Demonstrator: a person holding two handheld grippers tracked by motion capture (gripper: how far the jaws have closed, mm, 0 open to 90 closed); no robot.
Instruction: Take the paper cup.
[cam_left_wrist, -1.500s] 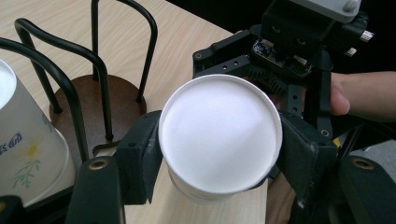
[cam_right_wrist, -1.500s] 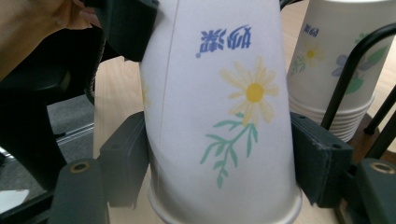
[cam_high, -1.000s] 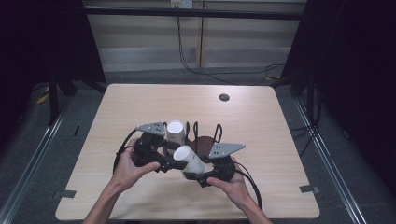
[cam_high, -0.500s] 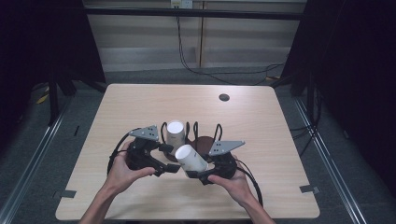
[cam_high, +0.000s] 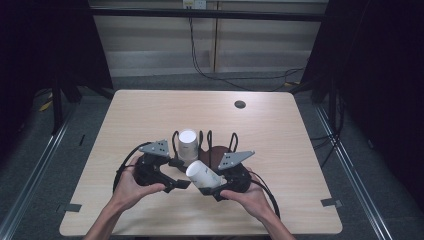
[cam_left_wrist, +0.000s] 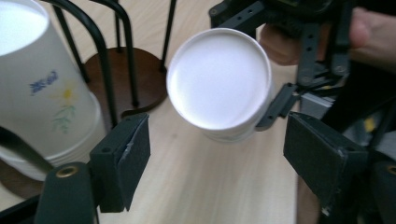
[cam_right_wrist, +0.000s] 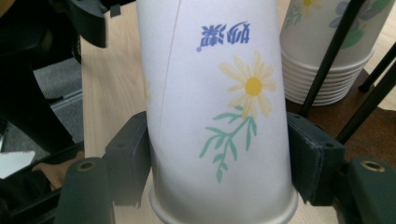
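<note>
paper cup rim cropped, right tool clamped

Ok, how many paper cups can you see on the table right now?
2 groups at least: one paper cup clamped sideways in the right gripper, and a stack of cups upside down in the wire rack. The stack's rims suggest several nested cups; the exact number is unclear.

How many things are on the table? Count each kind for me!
Loose paper cup, held by the right gripper: 1
Stack of paper cups: 1
Black wire cup rack: 1
Grippers, right and left gripper: 2
Dark round spot on the table: 1
Total: 6
</note>
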